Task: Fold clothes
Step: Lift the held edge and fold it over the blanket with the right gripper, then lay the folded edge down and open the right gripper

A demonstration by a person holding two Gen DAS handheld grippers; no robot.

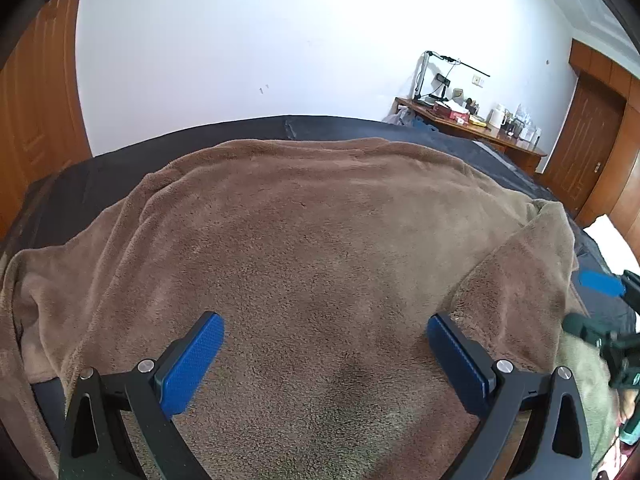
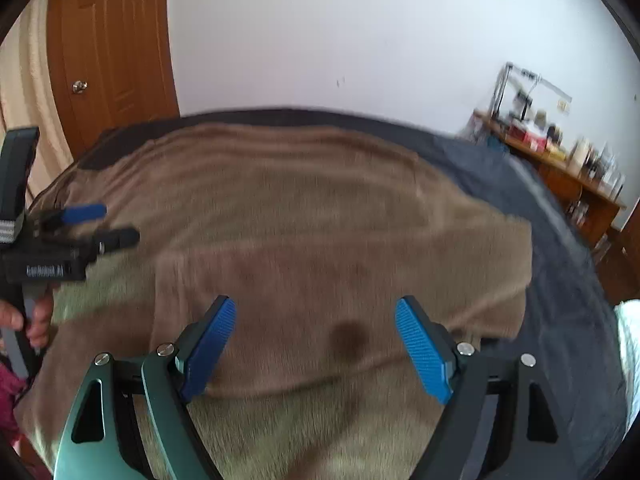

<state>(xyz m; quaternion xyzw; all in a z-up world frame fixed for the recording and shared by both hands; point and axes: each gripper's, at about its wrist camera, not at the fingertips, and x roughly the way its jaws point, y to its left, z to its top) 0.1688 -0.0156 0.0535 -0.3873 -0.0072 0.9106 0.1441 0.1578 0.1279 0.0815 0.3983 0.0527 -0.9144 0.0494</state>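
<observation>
- Fleece, a brown garment (image 1: 320, 248), fills mid-frame, spread over the dark bed (image 1: 100, 176).
- We see left tongs (image 1: 325, 332) gaping wide, holding nothing.
- Right tongs (image 2: 315, 316) likewise spread, empty, above the fleece.

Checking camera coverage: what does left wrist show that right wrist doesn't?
Left wrist only: the garment's sleeve folded in over its body, sharp and unblurred, and the right tongs at the edge.

Right wrist only: a door knob, the left tongs seen from the side, the hand holding them, and a dark spot on the fabric.

Both: the brown fleece garment spread on the dark bed, the cluttered wooden desk, both tongs open.
</observation>
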